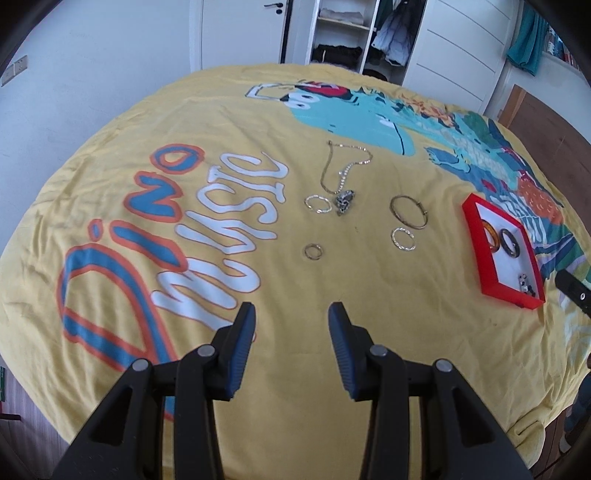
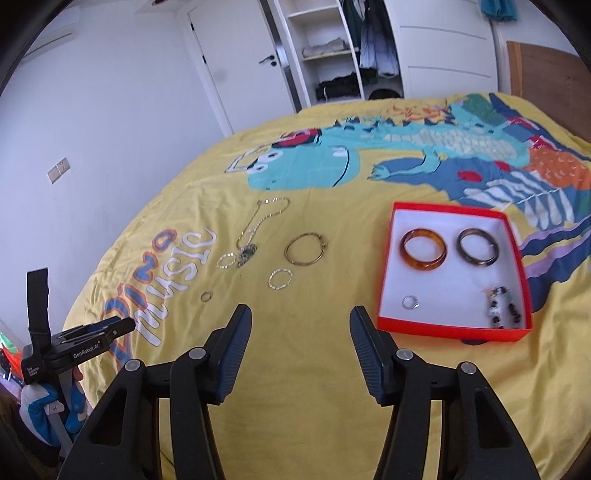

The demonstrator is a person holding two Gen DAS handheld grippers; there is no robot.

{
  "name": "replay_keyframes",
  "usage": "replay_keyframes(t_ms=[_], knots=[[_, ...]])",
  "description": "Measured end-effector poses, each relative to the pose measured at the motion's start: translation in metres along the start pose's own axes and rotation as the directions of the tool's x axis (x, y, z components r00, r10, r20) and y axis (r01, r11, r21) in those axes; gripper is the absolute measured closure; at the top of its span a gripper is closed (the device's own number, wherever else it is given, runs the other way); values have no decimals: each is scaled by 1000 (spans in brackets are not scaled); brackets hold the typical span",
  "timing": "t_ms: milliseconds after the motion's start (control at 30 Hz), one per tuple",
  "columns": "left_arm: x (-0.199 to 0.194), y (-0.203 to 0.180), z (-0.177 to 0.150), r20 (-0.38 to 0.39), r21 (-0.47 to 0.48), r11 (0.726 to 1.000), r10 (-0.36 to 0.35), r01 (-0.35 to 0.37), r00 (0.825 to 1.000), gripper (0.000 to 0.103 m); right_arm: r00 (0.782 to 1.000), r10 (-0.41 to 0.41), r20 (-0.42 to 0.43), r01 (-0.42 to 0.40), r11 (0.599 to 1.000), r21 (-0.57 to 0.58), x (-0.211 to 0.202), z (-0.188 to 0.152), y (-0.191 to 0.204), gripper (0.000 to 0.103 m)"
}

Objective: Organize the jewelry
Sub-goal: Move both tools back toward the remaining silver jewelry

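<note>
A red box [image 2: 454, 326] with a white inside lies on the yellow bedspread and holds an amber bangle [image 2: 423, 249], a dark bangle [image 2: 477, 246], a small silver ring [image 2: 410, 302] and a beaded piece [image 2: 496, 308]. Loose on the spread are a chain necklace [image 1: 345, 168], a gold bangle [image 1: 409, 211], two twisted hoops [image 1: 318, 204] [image 1: 403, 240] and a small ring [image 1: 313, 252]. My left gripper [image 1: 291, 319] is open and empty, short of the small ring. My right gripper [image 2: 301, 323] is open and empty, left of the box.
The yellow bedspread [image 1: 258, 369] with a dinosaur print covers the bed. The left gripper also shows at the left edge of the right wrist view [image 2: 92, 334]. A white door, an open wardrobe [image 1: 343, 33] and a wooden headboard [image 2: 546, 70] stand beyond the bed.
</note>
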State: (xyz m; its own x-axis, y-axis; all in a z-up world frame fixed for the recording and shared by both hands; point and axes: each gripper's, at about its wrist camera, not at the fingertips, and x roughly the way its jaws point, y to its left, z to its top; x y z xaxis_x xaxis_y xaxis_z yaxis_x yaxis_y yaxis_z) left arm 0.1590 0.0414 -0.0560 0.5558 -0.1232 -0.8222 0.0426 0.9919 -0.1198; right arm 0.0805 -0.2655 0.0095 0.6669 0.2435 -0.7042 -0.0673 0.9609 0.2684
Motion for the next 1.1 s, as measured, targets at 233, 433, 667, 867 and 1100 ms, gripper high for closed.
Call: replay_keyframes(t_ms=[233,433,667,867,1100], knots=[[25,-4,7,-27,0,1000,-11,11,1000,64,999,18,-40,-18,1000,1,28,0,-2,50],[40,-5,11,-42,-2,1000,-30,30,999,64,997,32,-67,-33,999,-8,47,-1,-1,50],[53,-4,14,-56,-10,999,-37,36,998,64,995,40,-93,-41,999,-7,64,-3,-2,50],[62,-1,14,-66,-20,999,-43,41,997,64,993,42,-110,-42,999,-1,75,-6,-3,50],[69,-1,16,-69,-18,998,-55,54,996,64,991,51,-121,-51,999,-2,84,-4,-4,54]])
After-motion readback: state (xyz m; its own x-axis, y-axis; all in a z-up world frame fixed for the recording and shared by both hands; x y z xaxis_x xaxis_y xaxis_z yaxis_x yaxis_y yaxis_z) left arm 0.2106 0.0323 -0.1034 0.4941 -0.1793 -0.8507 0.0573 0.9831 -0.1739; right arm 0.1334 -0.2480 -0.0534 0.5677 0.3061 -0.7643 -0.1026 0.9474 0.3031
